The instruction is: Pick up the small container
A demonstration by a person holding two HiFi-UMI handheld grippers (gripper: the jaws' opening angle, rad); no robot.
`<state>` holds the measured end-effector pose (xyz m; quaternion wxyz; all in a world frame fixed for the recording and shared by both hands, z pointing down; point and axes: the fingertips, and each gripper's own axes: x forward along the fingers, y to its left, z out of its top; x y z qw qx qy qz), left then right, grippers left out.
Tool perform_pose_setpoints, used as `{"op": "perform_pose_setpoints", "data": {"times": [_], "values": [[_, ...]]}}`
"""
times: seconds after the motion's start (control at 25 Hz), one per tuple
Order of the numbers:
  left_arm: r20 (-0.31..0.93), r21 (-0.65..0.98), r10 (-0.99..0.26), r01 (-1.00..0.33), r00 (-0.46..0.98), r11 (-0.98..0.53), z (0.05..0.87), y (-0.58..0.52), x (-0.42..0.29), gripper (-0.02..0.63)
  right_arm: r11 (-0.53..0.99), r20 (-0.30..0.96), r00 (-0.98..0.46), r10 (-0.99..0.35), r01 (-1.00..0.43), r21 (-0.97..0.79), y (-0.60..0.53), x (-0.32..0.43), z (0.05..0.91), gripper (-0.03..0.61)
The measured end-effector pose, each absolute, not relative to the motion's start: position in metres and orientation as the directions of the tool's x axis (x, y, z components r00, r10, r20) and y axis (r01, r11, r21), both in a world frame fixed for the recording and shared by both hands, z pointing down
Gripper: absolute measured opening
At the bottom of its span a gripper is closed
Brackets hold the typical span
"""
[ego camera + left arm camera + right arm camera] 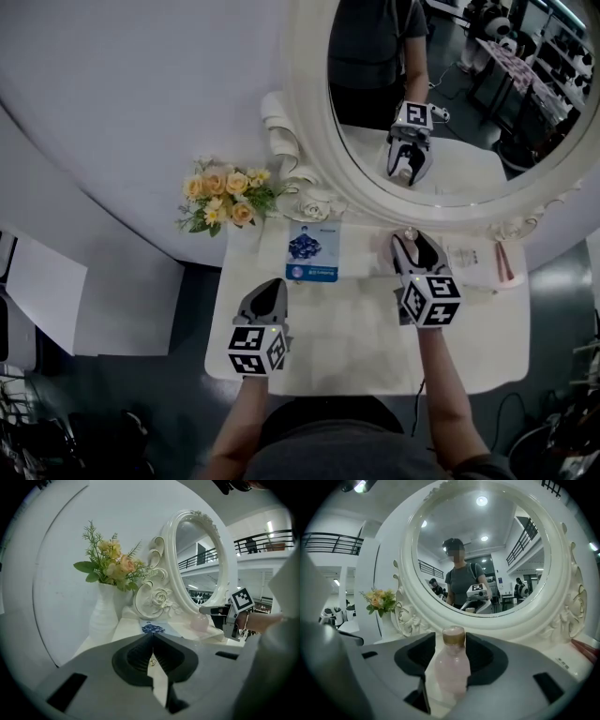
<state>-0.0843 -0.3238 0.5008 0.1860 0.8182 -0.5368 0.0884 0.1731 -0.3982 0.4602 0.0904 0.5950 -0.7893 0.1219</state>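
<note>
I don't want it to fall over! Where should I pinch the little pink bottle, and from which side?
Pinch the little pink bottle on its wide body, below the gold cap. It stands upright and narrow, so a low squeeze probably tips it least. Come level from the front of the table: the mirror blocks the back. The right gripper sits that way, jaws open either side.

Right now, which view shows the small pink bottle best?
Right gripper view: the pink bottle stands close, between the open fingers of the right gripper. Left gripper view shows it small, side-on by the mirror. Head view: that gripper hides nearly all of it.
</note>
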Motion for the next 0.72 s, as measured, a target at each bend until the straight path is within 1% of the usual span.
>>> {"op": "perform_pose_setpoints", "data": {"times": [0.16,0.32,0.52,0.72], "values": [[0.351,0.211,-0.85,-0.917,0.393,-0.337,0.503,-0.326,-0.087,0.006,0.266,0.294,-0.273,-0.916,-0.962,-0.064,-0.404,0.172,0.463,0.196],[0.357,0.213,-0.85,-0.92,0.386,-0.329,0.506,-0.328,-0.087,0.006,0.262,0.301,-0.261,-0.917,-0.964,-0.038,-0.41,0.174,0.466,0.178],[0.367,0.213,-0.851,-0.924,0.377,-0.318,0.508,-0.328,-0.088,0.006,0.285,0.296,-0.282,-0.912,-0.958,-0.033,-0.416,0.172,0.467,0.178],[0.374,0.218,-0.851,-0.927,0.369,-0.306,0.51,-0.327,-0.089,0.006,0.3,0.291,-0.291,-0.911,-0.954,-0.014,-0.418,0.17,0.465,0.16]]}}
